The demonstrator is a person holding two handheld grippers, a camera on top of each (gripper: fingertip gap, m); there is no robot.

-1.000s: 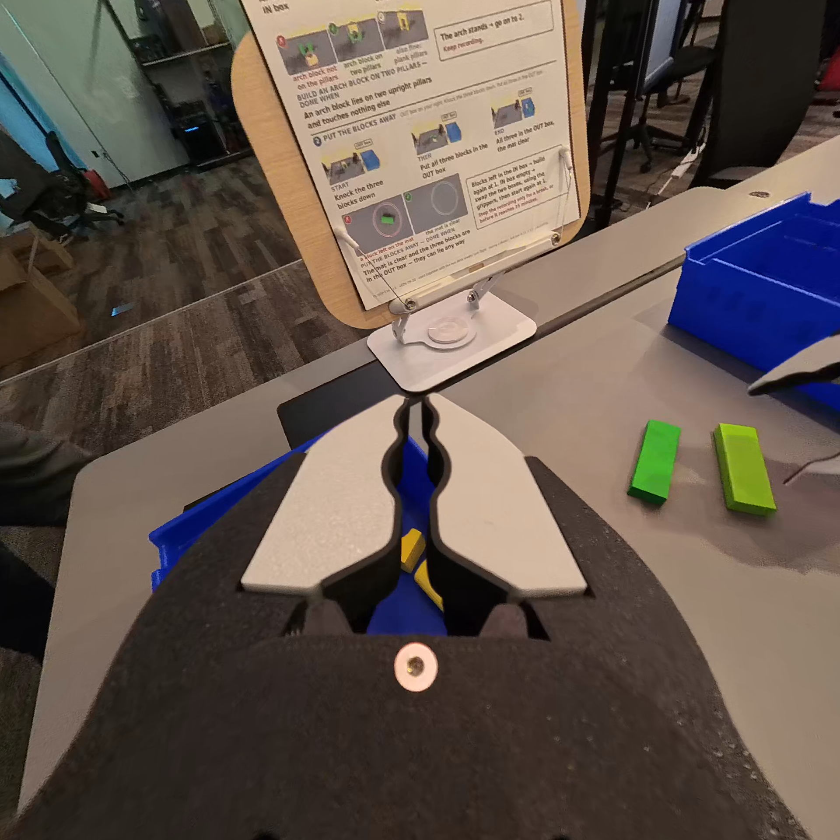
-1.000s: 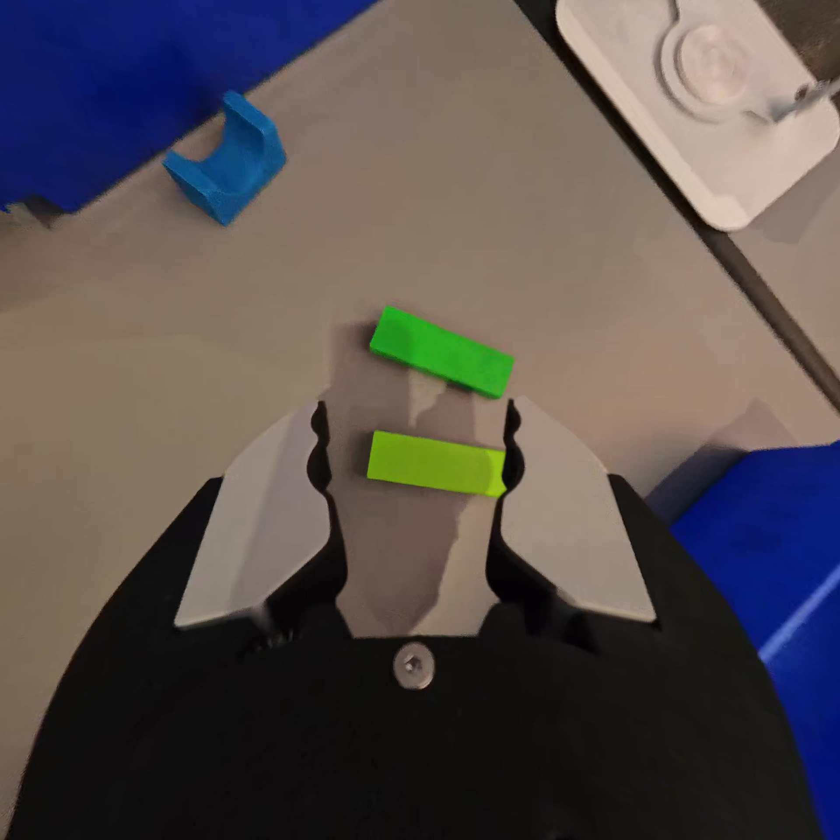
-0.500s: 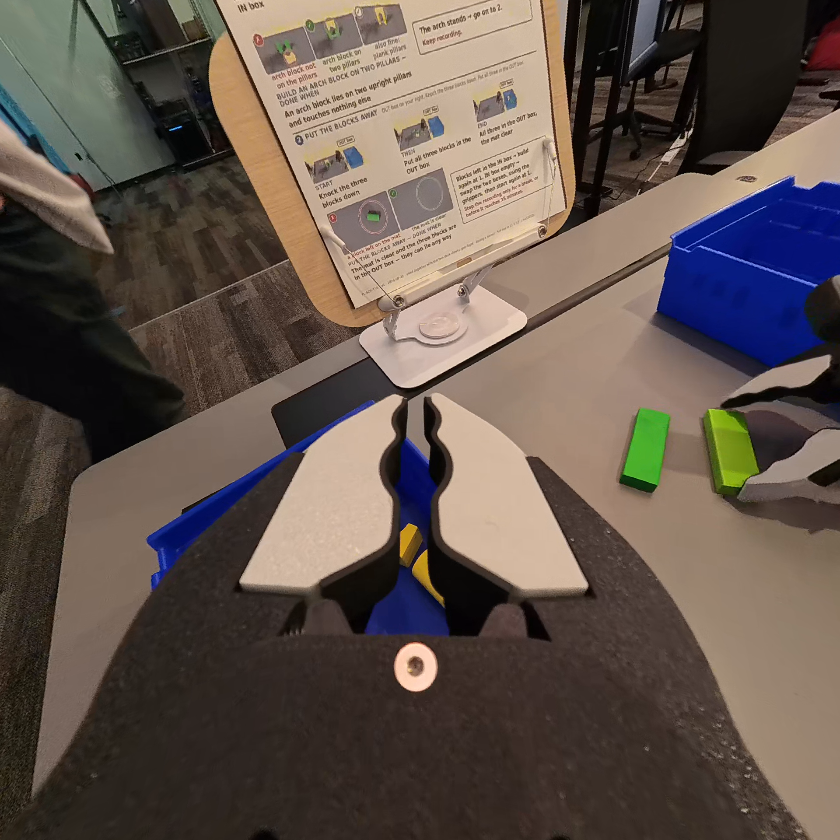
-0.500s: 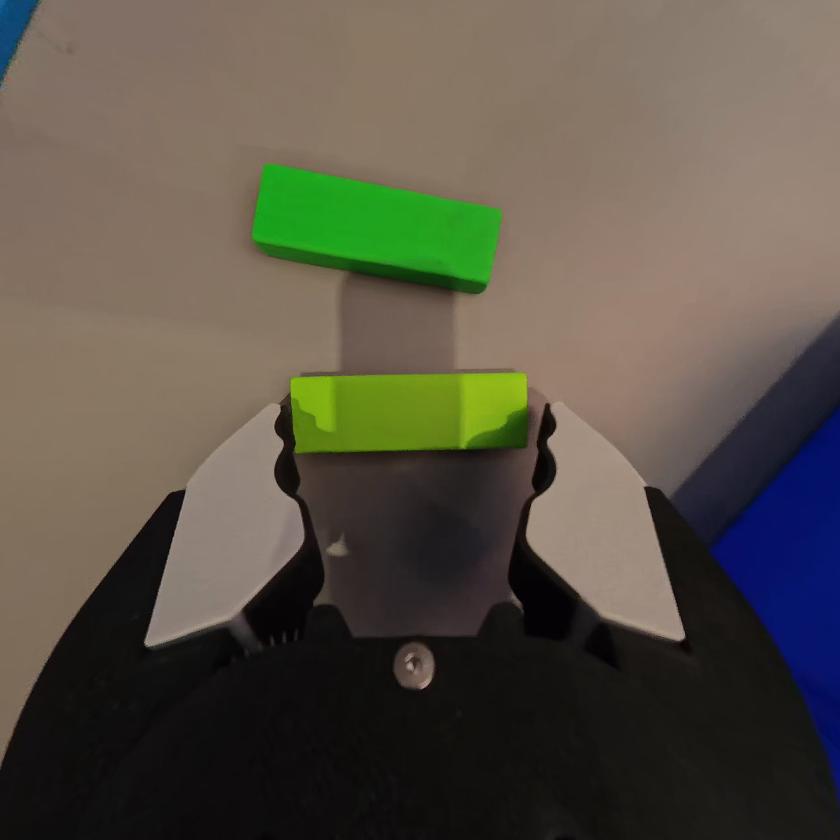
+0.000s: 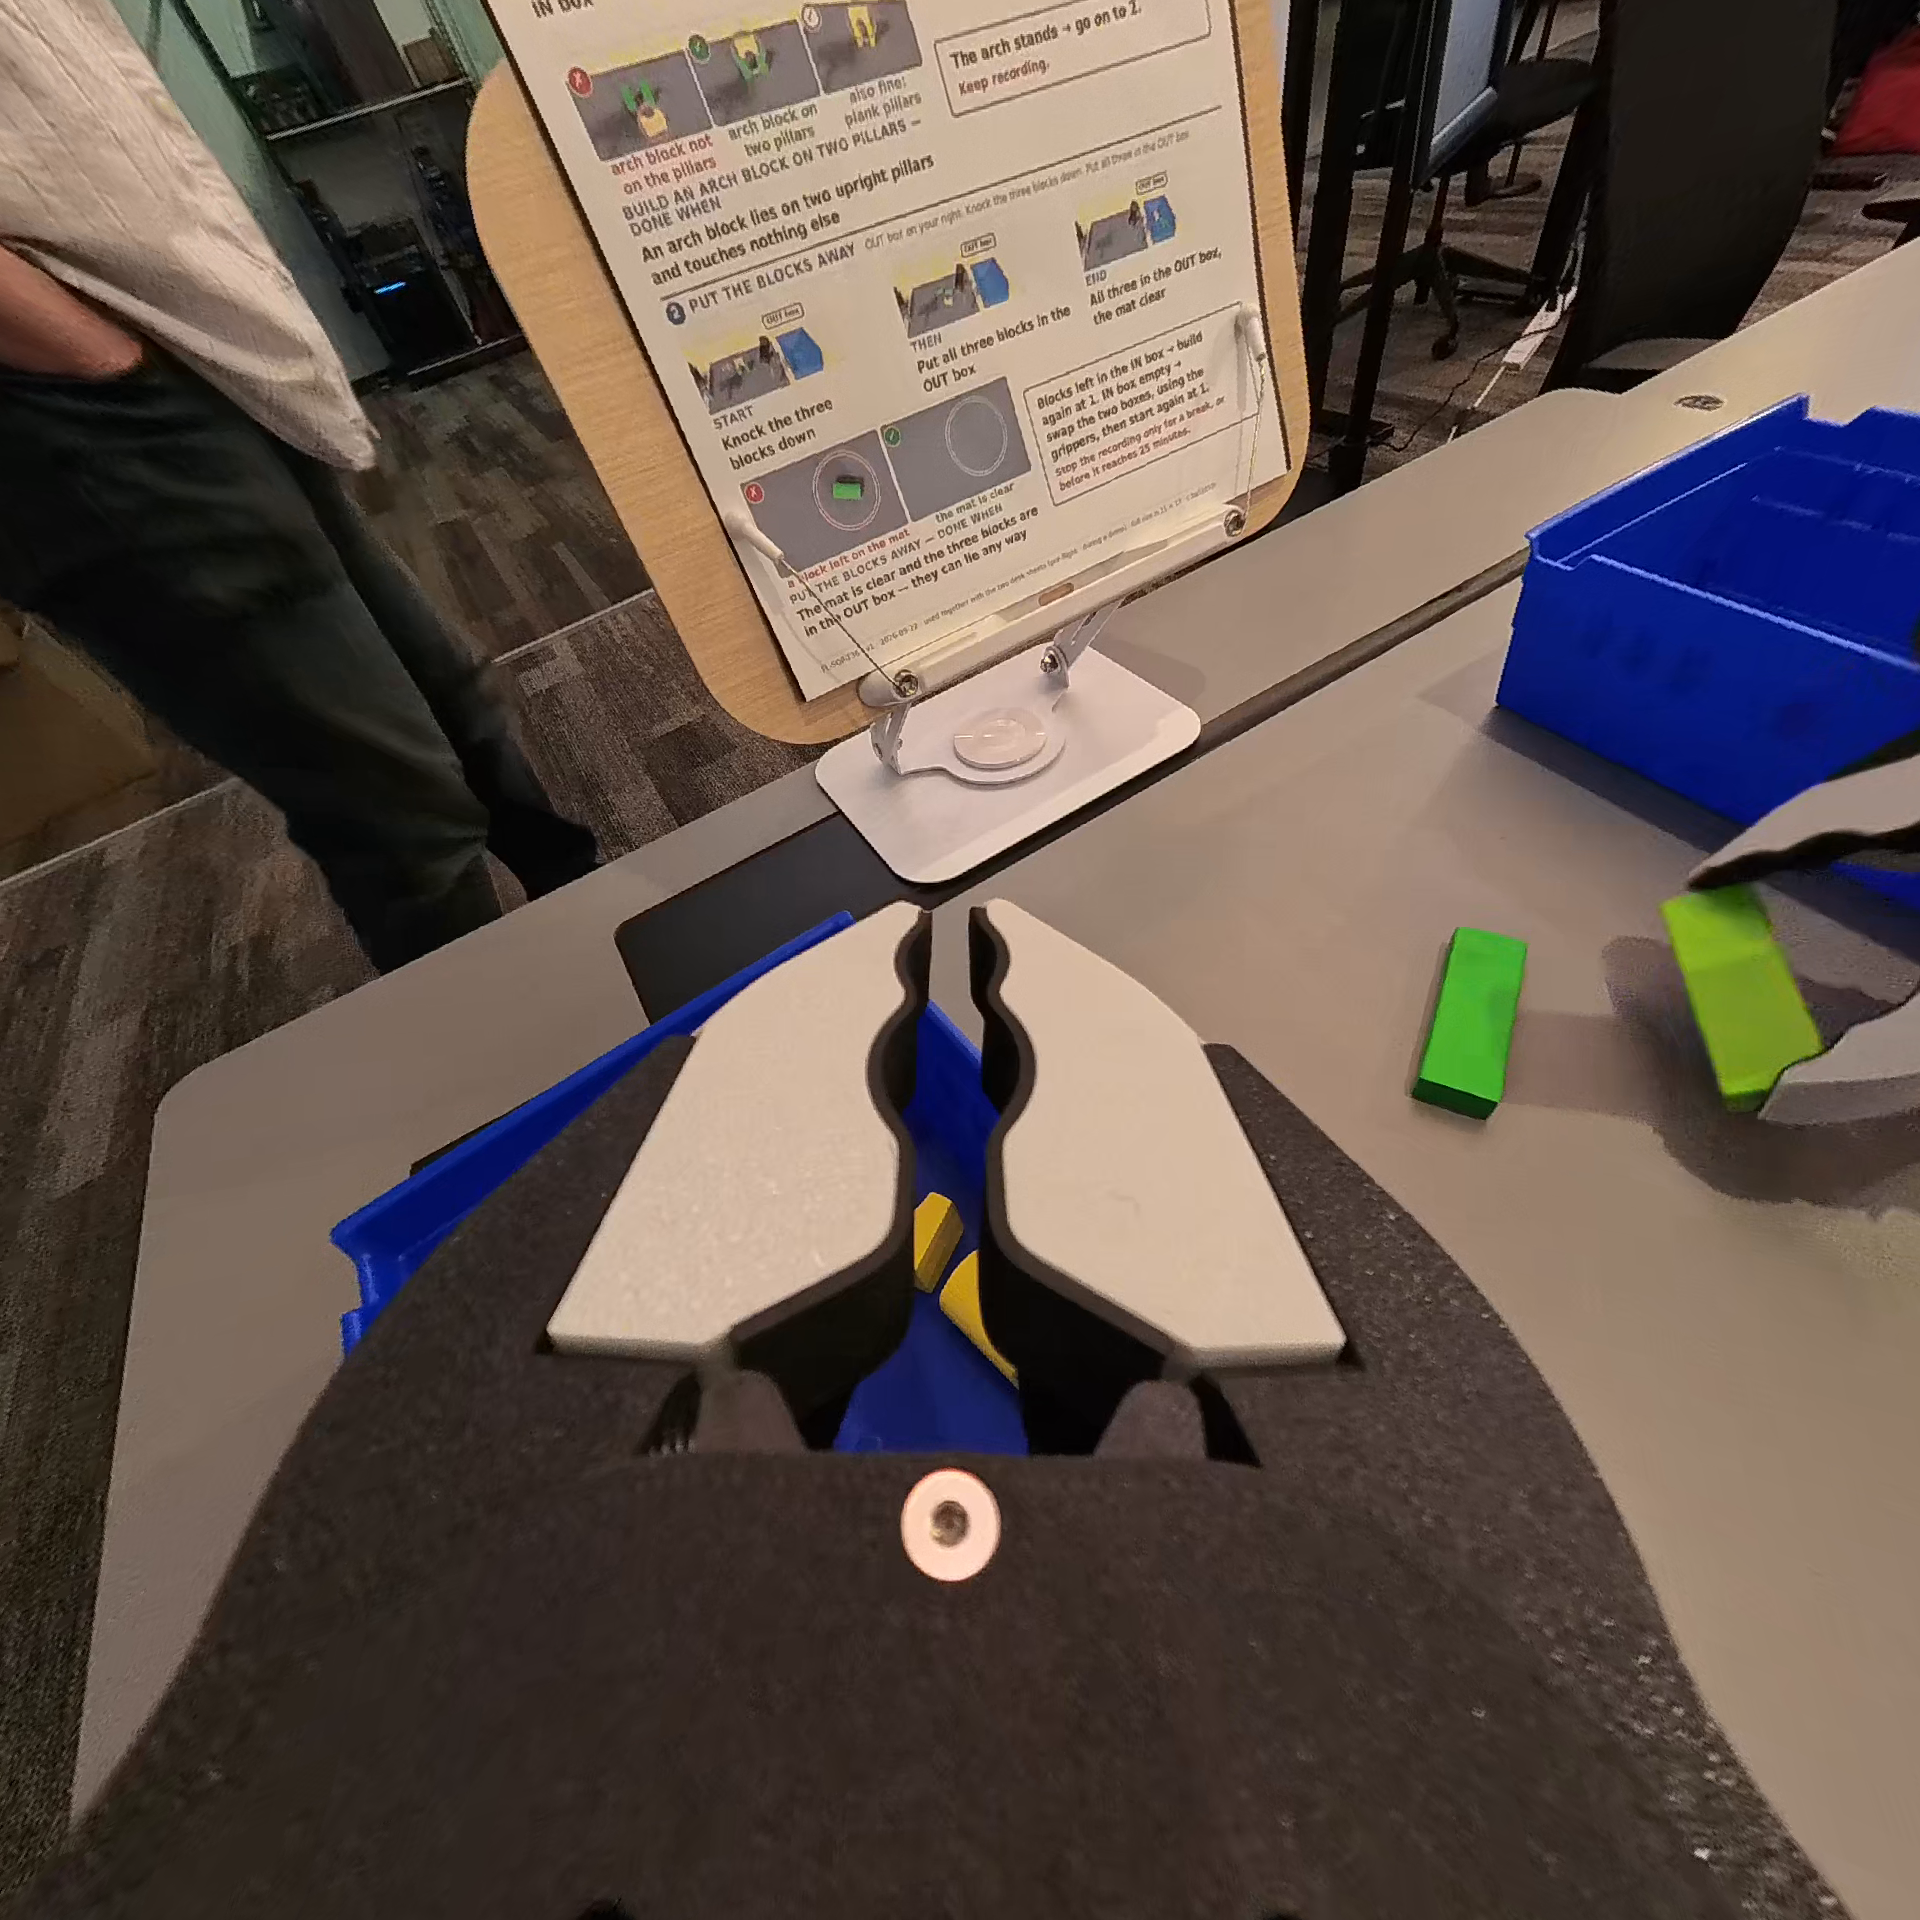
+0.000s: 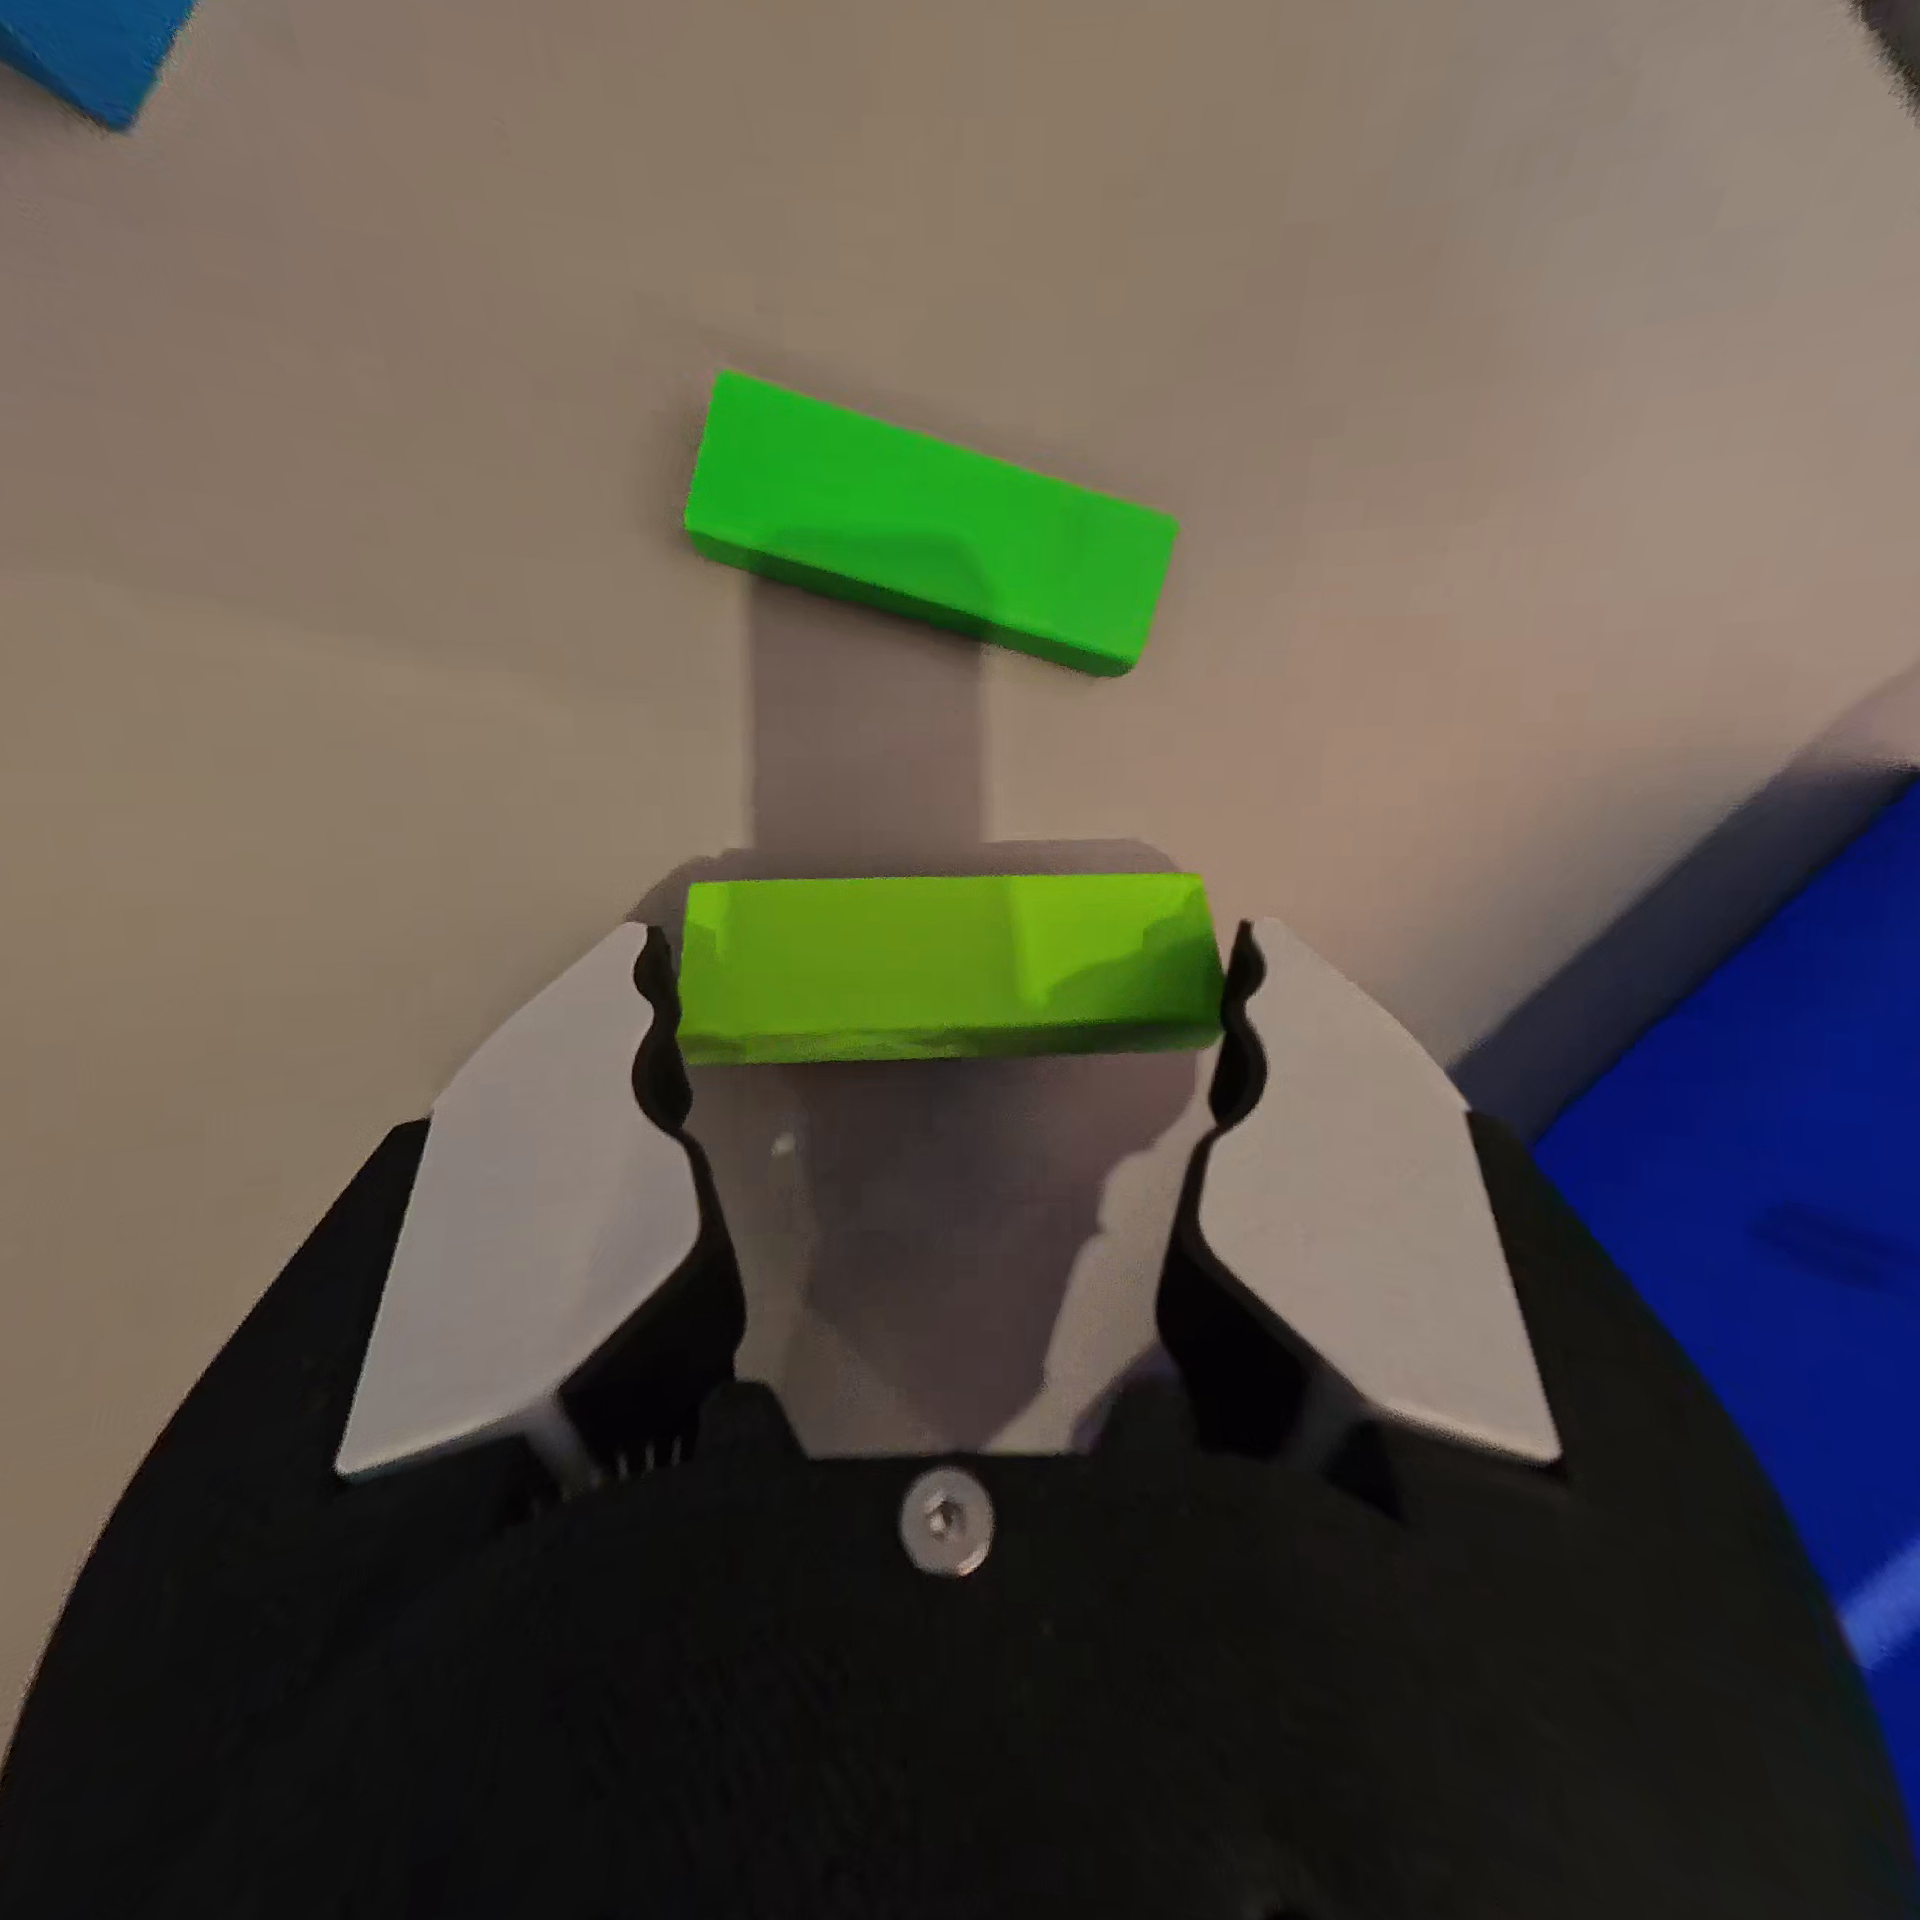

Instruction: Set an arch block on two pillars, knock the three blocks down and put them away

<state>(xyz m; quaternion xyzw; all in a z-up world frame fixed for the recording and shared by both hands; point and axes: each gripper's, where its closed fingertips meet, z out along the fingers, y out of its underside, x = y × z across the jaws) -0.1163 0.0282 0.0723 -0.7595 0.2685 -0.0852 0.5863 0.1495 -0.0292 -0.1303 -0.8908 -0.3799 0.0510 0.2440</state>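
Observation:
My right gripper (image 6: 945, 940) is shut on the ends of a lime green block (image 6: 945, 966), which it holds across its fingertips. In the left wrist view the lime block (image 5: 1735, 997) is tilted, one end raised off the grey table, between the right gripper's fingers (image 5: 1829, 831). A darker green block (image 6: 925, 520) lies flat just beyond it and also shows in the left wrist view (image 5: 1470, 1023). A corner of a blue arch block (image 6: 73, 52) shows at top left. My left gripper (image 5: 945, 920) is shut and empty above a blue bin (image 5: 436, 1236).
The bin under my left gripper holds yellow blocks (image 5: 935, 1231). A second blue bin (image 5: 1683, 644) stands at the right, close to my right gripper (image 6: 1766, 1195). An instruction board on a white stand (image 5: 1008, 769) is at the table's far edge. A person (image 5: 208, 520) stands at left. There is about 35 cm between the tips of the two grippers.
My right gripper came down around the lime block, closed on its ends and raised one end. The left gripper stayed shut in place. A person walked in at the left.

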